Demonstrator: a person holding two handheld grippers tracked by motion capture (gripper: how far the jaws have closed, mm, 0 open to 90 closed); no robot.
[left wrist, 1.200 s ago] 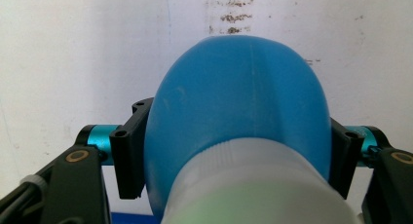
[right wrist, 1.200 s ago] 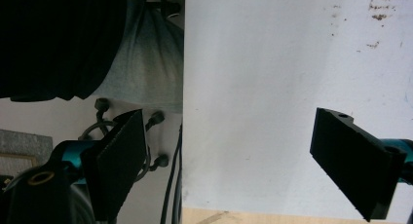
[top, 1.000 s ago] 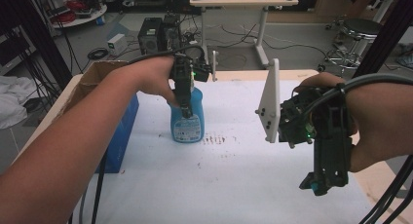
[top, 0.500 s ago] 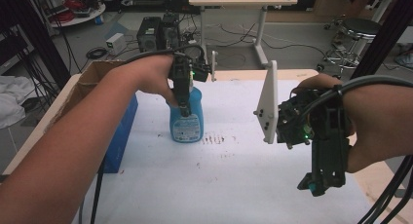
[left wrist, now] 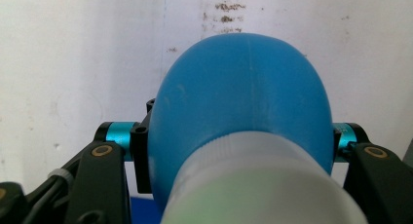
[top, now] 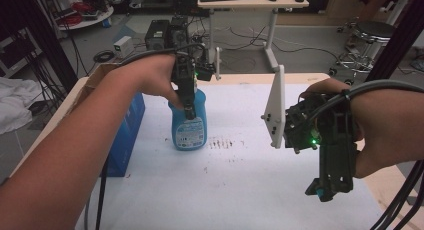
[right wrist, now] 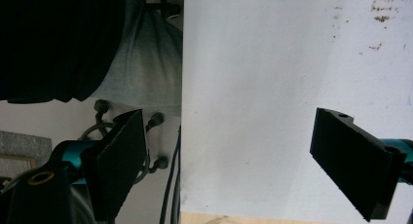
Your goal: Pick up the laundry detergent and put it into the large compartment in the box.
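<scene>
Left tool (top: 188, 110): pointed straight down from above, jaws closed on either side of a blue spray bottle (top: 187, 125), gripping its shoulder just below the neck; held by the left hand (top: 157, 77).
Left tool, own view: black jaws with teal fittings pressed against both flanks of the bottle's rounded blue body (left wrist: 243, 107); pale, blurred cap (left wrist: 258, 185) close to the lens.
Spray bottle: upright on the tabletop (top: 240, 190), left of centre, base seemingly touching the white surface; white label on the front face.
Right tool (top: 327, 187): held by the right hand (top: 385, 135) above the right part of the tabletop, jaws pointing down and toward the near edge; green light lit on its body; cable trailing off to the lower right.
Right tool, own view: jaws spread wide (right wrist: 234, 165), nothing between them, white surface beyond.
White plate (top: 276, 107): flat mounting plate standing edge-on at the left side of the right tool, several dark screw heads on it.
Tabletop marks: dark specks (top: 225, 142) just right of the bottle.
Blue box (top: 122, 135): at the left edge of the tabletop, near the bottle, partly hidden under the left forearm.
Cardboard box (top: 97, 75): behind the blue box, at the far left corner.
</scene>
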